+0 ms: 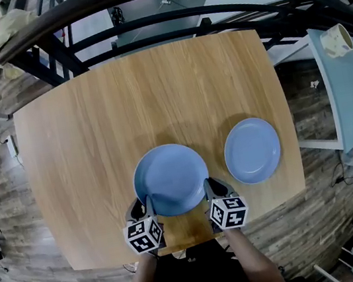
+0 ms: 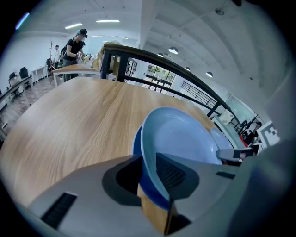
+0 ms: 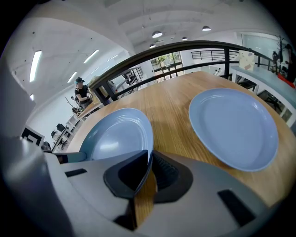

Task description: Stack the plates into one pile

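You had the near plate (image 1: 171, 179) at the 6 o'clock edge of the wooden table (image 1: 94, 130), close in front of you. It lay face up with its hollow side toward the ceiling. It is round, so it had no long axis to speak of, and from your head view it sat about level. A darker blue edge showed under its rim in the left gripper view, but I could not tell whether that was its own underside or another plate beneath it.

Your left gripper (image 1: 146, 206) sat at the plate's 8 o'clock. Its jaws stood partly apart with the rim passing between them, and they did not look clamped on it. Your right gripper (image 1: 210, 188) sat at the plate's 4 o'clock, with its jaws drawn close onto the thin rim (image 3: 148, 152), pinching it.

The second plate (image 1: 252, 150) lay flat and face up at the near plate's 3 o'clock, apart from it, with bare wood between them.
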The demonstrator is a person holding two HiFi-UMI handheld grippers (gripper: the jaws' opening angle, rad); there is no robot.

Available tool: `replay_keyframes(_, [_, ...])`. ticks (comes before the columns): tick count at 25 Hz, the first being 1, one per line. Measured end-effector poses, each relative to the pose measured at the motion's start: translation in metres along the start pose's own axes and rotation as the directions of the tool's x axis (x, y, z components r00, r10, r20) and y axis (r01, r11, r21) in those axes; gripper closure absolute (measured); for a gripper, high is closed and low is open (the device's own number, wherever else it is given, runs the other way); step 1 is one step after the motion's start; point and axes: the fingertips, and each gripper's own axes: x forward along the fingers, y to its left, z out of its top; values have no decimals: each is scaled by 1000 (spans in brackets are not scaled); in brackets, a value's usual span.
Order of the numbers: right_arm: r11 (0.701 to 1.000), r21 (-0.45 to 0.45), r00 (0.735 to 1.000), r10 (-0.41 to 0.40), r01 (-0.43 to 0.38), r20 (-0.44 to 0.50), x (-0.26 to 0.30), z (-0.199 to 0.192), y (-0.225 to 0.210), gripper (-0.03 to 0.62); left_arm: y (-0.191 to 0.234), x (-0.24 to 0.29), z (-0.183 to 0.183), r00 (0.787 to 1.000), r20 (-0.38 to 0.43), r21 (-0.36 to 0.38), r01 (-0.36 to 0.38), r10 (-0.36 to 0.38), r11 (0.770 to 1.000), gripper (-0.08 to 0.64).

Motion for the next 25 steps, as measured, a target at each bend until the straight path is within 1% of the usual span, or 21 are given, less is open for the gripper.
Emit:
replay_keyframes(7, [1000, -7, 1000, -2, 1, -15, 0, -4, 1, 545, 0, -3, -1, 1000, -15, 8, -10, 10, 1000, 447])
replay_keyframes(12, [1000, -10, 1000, -4, 4, -23, 0, -6, 1, 545, -2, -4, 0, 1000, -16, 17, -15, 16, 1000, 420])
replay_keyframes(23, [1000, -26, 1000, -16, 15, -24, 2, -7, 0, 543, -7, -3, -2, 1000, -19, 29, -6, 7, 1000, 391])
replay_keyframes(25, [999, -30, 1000, -18, 17, -21, 1, -6, 1, 540, -9, -3, -2, 1000, -23, 31, -2, 3, 1000, 376])
